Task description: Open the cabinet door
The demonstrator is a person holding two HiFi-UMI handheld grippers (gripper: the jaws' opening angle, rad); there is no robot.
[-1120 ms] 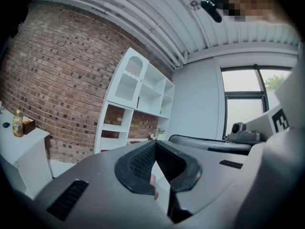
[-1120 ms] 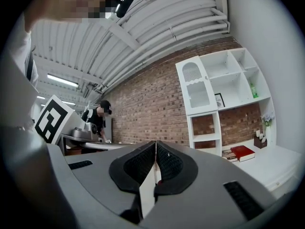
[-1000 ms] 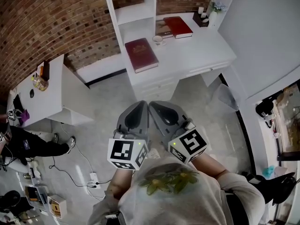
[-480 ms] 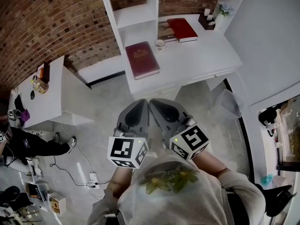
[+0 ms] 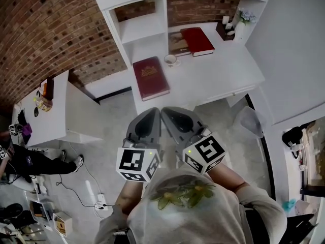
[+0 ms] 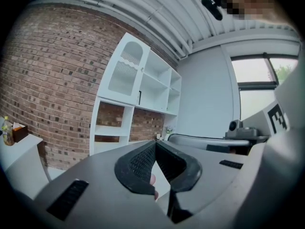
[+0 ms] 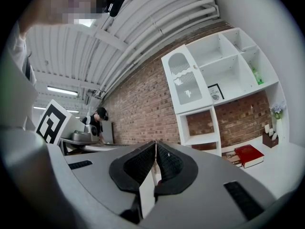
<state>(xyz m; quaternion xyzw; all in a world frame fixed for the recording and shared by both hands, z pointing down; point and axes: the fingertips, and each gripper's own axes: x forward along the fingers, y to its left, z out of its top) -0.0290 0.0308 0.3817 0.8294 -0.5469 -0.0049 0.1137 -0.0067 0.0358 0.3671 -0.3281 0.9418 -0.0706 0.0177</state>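
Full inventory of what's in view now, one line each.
cabinet door: 1, white, shut, shelf unit top left
shelf unit: 1, white, at desk's back
desk: 1, white, against brick wall
books: 2, dark red, on desk
cup: 1, white, between books
side table: 1, white, left of desk
bin: 1, clear, floor right of desk
other person: 1, dark clothes, far left
left gripper: 1, grey, shut, empty
right gripper: 1, grey, shut, empty

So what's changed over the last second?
The person has stepped toward the white desk: it and the dark red book now sit nearer the grippers. Nothing was grabbed or released. The left gripper and right gripper stay shut, empty, side by side.
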